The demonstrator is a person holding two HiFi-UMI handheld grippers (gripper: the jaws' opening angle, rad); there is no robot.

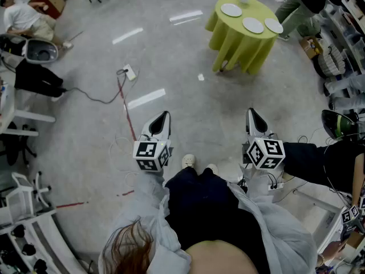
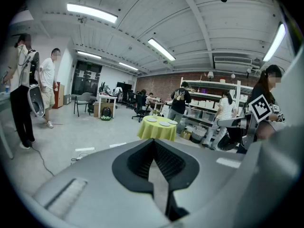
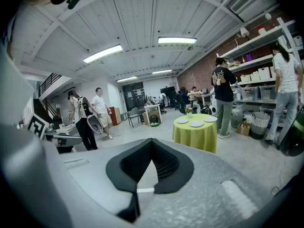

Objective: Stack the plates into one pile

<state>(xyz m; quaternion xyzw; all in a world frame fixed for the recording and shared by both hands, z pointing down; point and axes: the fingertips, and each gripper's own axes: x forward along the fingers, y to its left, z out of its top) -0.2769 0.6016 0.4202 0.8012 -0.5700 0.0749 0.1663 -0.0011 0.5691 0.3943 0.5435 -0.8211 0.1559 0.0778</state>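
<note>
A round table with a yellow-green cloth (image 1: 242, 41) stands far ahead on the right. Three white plates lie apart on it: one at the back left (image 1: 231, 9), one in the middle (image 1: 252, 25), one at the right (image 1: 274, 25). My left gripper (image 1: 162, 119) and right gripper (image 1: 254, 117) are held over the bare floor, well short of the table, both shut and empty. In the left gripper view the table (image 2: 156, 131) shows small past the shut jaws. The right gripper view also shows the table (image 3: 194, 137) and the plates (image 3: 196, 124).
A power strip with a dark cable and a red cable (image 1: 130, 72) lies on the floor ahead to the left. A person (image 1: 302, 4) stands by the table's right side, near shelves. Another person's legs (image 1: 319, 158) reach in at the right. White chairs (image 1: 23, 193) stand at the left.
</note>
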